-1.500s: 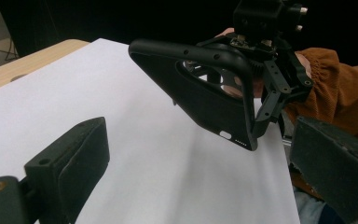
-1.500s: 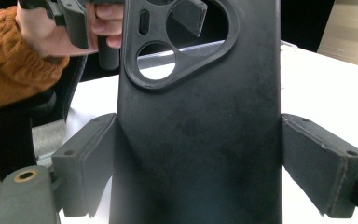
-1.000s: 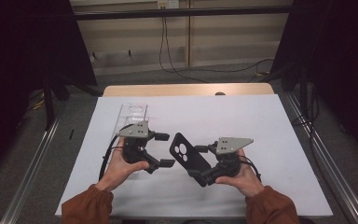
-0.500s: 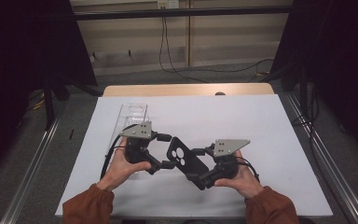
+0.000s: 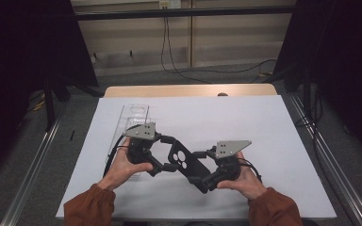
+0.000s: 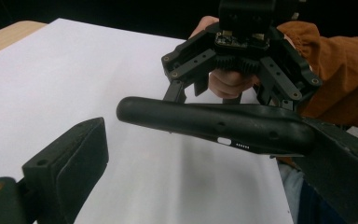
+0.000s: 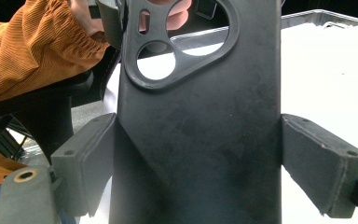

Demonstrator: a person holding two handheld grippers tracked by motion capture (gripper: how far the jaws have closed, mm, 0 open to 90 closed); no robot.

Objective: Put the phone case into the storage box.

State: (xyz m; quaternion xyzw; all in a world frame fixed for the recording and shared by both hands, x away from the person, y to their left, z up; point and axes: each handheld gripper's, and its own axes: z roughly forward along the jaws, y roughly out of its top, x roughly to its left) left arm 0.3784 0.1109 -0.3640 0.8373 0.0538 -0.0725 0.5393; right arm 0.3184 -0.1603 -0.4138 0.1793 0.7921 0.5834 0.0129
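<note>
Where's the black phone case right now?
In the high view the black phone case is held above the white sheet, near its front edge, clamped by the right gripper, its camera-cutout end between the left gripper jaws.

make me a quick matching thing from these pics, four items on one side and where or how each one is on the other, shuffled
Things:
1. black phone case
2. clear plastic tray
3. right gripper
4. white sheet

Places or states:
A. lies on the table's far left part, behind the left hand
B. covers most of the tabletop
C. held above the table between the two grippers
D. jaws set on either long side of the case

Pairs: 1-C, 2-A, 3-D, 4-B
</note>
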